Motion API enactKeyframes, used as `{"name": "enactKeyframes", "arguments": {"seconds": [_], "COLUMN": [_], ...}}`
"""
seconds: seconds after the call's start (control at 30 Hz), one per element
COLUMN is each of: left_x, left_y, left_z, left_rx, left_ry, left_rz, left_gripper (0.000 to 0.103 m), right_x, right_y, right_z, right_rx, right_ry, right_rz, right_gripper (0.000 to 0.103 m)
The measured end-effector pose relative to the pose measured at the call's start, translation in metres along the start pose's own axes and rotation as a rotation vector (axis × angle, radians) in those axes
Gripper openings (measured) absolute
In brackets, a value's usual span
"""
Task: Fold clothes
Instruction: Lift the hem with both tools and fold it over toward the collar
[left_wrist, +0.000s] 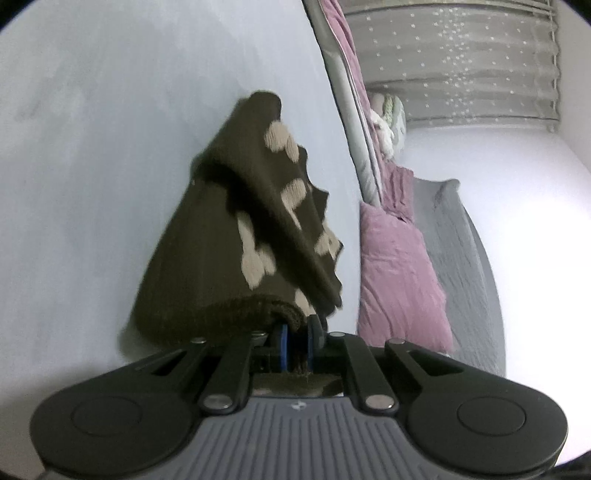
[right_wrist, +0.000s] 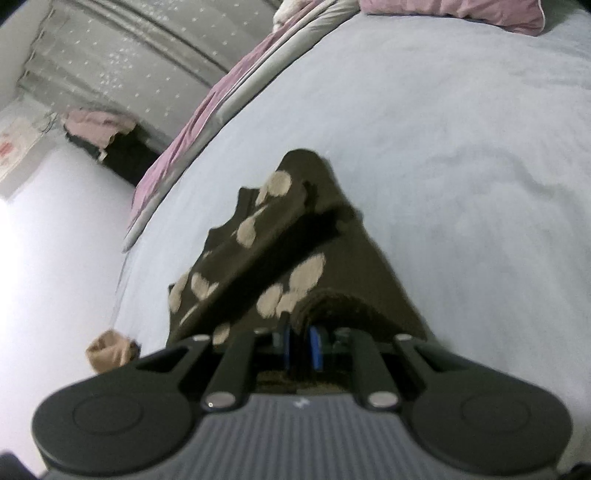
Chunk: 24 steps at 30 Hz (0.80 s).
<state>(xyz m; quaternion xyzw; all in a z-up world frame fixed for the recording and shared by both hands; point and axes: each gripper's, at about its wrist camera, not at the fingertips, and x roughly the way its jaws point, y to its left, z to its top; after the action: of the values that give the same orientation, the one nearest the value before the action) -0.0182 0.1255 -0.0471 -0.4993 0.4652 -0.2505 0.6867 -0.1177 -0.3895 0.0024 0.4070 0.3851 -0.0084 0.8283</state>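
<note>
While both cameras are looking along the fingers, each gripper is clamping the brown knit sweater (left_wrist: 207, 251) by its ribbed edge. The left gripper (left_wrist: 295, 341) is pinching fabric between its blue pads, jaws nearly together with knit filling the gap. The right gripper (right_wrist: 299, 345) is doing the same, jaws clenched on a thick roll of the ribbed hem. The sweater, dark brown with beige spots, is hanging in a tapered fold and trailing onto the pale blue bedsheet (left_wrist: 110, 147). A pink pillow (left_wrist: 399, 273) is lying near the bed edge, beside a grey quilt (left_wrist: 465, 236). In the right view a tan bundle (right_wrist: 109, 350) is sitting at the sheet's edge, blurred.
</note>
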Motion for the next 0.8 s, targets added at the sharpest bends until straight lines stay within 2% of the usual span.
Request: {"name": "enactKeyframes", "arguments": {"seconds": [0.33, 0.57, 0.67, 0.73, 0.8], "left_x": [0.04, 0.058, 0.061, 0.061, 0.061], "left_y": [0.008, 0.021, 0.021, 0.017, 0.007], "left_z": [0.033, 0.044, 0.045, 0.044, 0.041], "left_rx": [0.03, 0.05, 0.069, 0.091, 0.126], "left_ry": [-0.045, -0.047, -0.049, -0.051, -0.053], "left_rz": [0.106, 0.141, 0.138, 0.137, 0.135], "left_gripper": [0.008, 0.008, 0.008, 0.009, 0.012], "right_x": [0.053, 0.081, 0.087, 0.088, 0.084], "right_y": [0.0, -0.009, -0.016, -0.019, -0.017], "right_z": [0.021, 0.027, 0.027, 0.027, 0.027], "right_rx": [0.045, 0.055, 0.073, 0.085, 0.083], "right_ry": [-0.026, -0.024, -0.028, -0.034, -0.058], "right_rz": [-0.051, -0.057, -0.04, -0.016, 0.005], "right_gripper": [0.01, 0.013, 0.02, 0.032, 0.051]}}
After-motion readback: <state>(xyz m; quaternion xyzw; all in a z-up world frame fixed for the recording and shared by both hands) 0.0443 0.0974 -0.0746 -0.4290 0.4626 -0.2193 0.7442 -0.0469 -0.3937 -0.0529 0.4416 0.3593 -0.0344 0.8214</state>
